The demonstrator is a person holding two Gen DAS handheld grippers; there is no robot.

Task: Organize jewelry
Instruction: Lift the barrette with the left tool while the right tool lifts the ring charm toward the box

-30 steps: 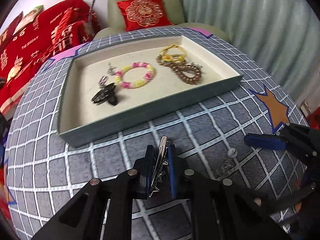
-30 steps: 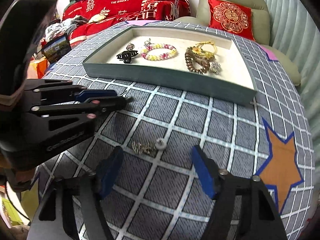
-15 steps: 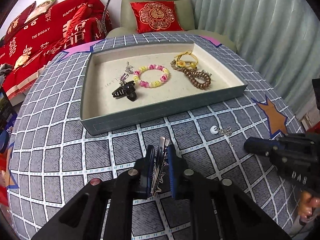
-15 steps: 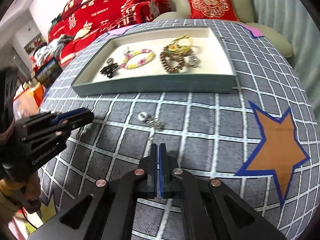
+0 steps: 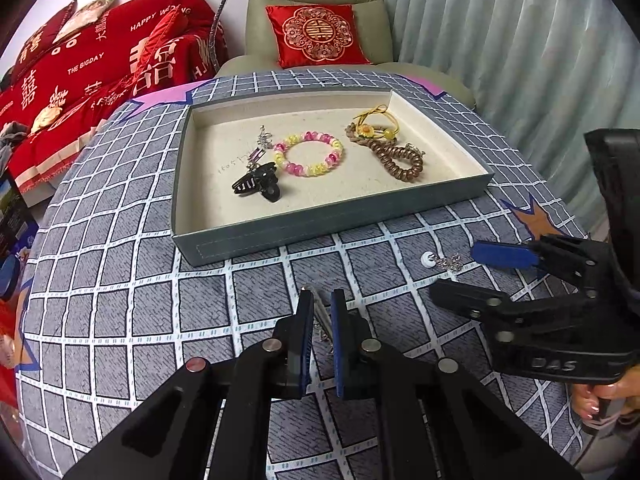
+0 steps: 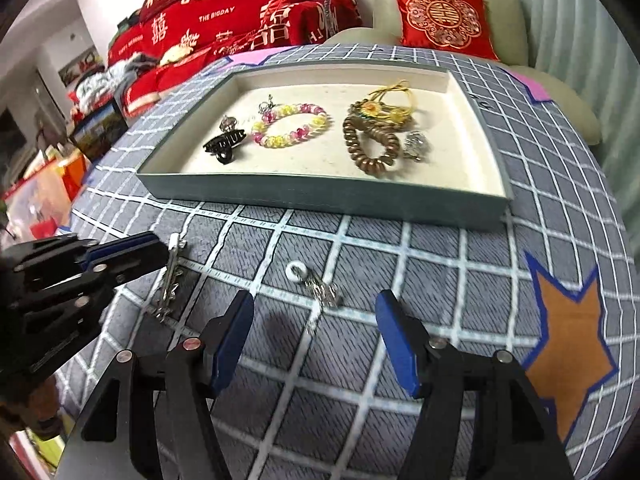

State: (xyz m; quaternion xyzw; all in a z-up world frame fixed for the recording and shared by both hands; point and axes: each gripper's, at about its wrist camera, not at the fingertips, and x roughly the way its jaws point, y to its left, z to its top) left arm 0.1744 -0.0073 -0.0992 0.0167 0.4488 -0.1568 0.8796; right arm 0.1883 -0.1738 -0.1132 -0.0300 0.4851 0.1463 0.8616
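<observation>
A: A round table under a grey cloth with a white grid [image 5: 120, 280], red bedding and a green armchair behind. In the left wrist view, the shallow grey-blue tray with a cream lining [image 5: 328, 224] holds a black claw clip [image 5: 258, 186], a pink and yellow bead bracelet [image 5: 308, 154] and a brown coil hair tie [image 5: 396, 160]. The left gripper [image 5: 320, 312] has its 2 pads a little apart around a slim silver hair clip [image 5: 322, 314]; I cannot tell whether they pinch it.

B: And the right wrist view?

A: The right gripper [image 6: 316, 320] is released, jaws wide, above a small silver charm with a white ring [image 6: 316, 284] lying on the cloth near the tray. The clip [image 6: 170, 276] seems to rest on the cloth at the left pads.

B: Advice?

A: Centre the charm between the pads, come down to the cloth, then close slowly; thin chain slips.
</observation>
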